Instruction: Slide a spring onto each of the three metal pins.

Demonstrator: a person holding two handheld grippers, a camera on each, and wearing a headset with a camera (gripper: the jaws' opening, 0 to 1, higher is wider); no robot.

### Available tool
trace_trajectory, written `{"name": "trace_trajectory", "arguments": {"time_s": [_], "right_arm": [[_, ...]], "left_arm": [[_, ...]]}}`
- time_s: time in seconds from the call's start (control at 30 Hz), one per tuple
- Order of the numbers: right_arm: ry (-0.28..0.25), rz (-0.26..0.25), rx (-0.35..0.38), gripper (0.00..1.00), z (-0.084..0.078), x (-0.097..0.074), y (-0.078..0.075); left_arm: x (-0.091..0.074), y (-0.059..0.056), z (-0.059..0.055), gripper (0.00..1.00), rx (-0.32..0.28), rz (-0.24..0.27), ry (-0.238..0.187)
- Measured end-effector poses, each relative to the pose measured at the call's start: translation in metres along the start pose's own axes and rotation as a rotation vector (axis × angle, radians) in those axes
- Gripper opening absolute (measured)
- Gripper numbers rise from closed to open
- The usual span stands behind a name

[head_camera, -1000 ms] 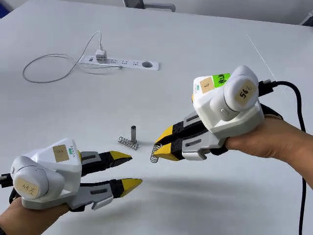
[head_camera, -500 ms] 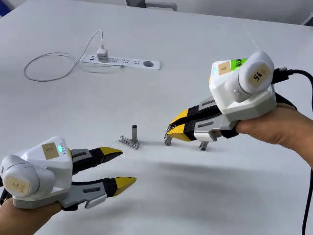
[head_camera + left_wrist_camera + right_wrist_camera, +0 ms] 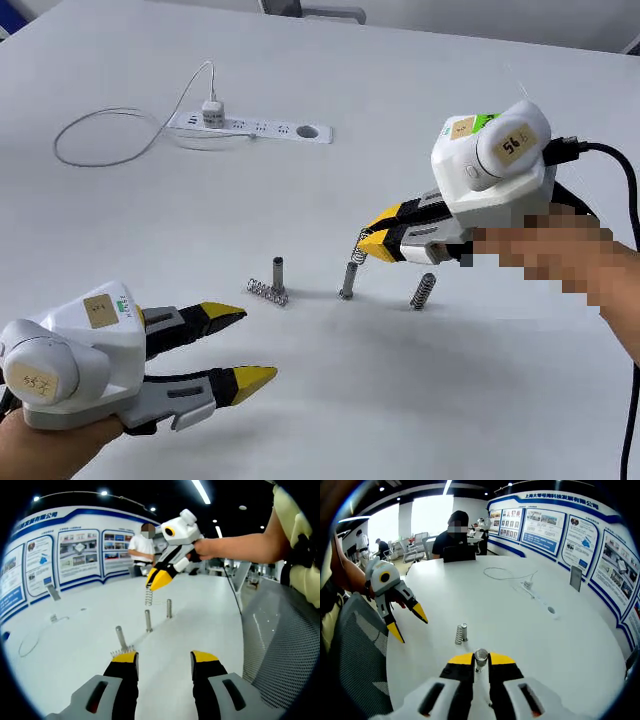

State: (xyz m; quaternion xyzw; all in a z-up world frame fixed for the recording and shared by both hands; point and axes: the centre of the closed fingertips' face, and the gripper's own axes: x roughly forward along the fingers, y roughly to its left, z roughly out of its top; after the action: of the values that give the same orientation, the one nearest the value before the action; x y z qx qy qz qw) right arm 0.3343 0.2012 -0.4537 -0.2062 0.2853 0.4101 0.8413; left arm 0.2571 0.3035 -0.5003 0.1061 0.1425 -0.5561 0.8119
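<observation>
Just above middle pin [image 3: 348,283], gripped spring [image 3: 359,246]

This looks like an office showroom. Blue-trimmed display boards [image 3: 555,527] with Chinese headings line the wall, and strip lights [image 3: 200,490] cross a dark ceiling. A mesh office chair [image 3: 285,640] stands at the edge of the wide white counter [image 3: 420,90]. A power strip [image 3: 250,127] lies on the counter, and a person [image 3: 452,537] sits at its far edge.
</observation>
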Motion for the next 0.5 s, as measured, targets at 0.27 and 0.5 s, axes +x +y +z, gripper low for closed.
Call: {"name": "trace_trajectory", "arguments": {"time_s": [0.27,0.5], "right_arm": [[0.013,0.013,0.020,0.12,-0.005,0.008,-0.001],[0.027,0.026,0.023,0.12,-0.009,0.014,0.000]], "left_arm": [[-0.002,0.002,-0.002,0.42,-0.003,0.005,0.004],[-0.002,0.002,-0.003,0.41,-0.005,0.006,0.008]]}}
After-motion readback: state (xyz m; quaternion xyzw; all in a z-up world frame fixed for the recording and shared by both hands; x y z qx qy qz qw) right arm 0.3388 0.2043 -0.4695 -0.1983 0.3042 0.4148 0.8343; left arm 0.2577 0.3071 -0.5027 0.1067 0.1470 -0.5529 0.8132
